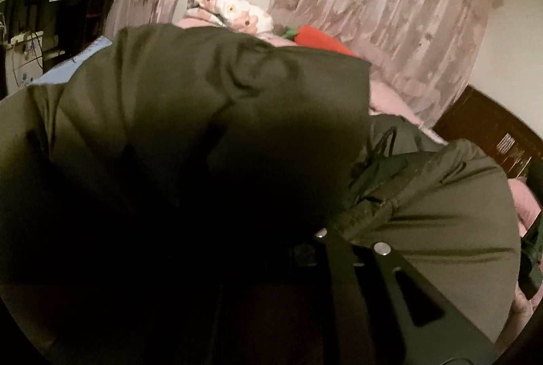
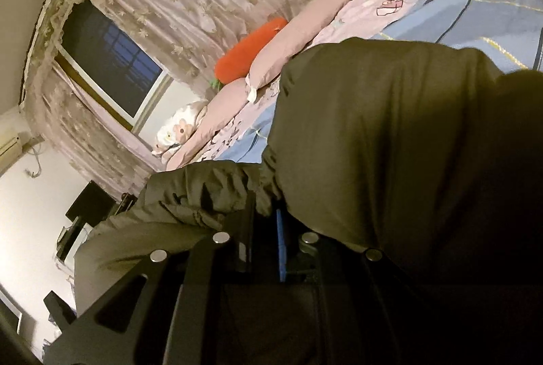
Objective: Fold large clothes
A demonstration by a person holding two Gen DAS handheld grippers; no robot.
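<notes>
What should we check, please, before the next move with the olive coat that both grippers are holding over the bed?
1. Right gripper shut on the olive coat: ok, fabric is bunched between its fingers.
2. Left gripper shut on the coat: ok, though the fabric hides most of its fingers.
3. Landing spot on the blue sheet free: ok in the part visible beyond the coat.
4. Carrot pillow out of the way: ok, it lies by the curtain side.
5. Coat hanging smooth, no twist: cannot tell, it fills both views.
</notes>
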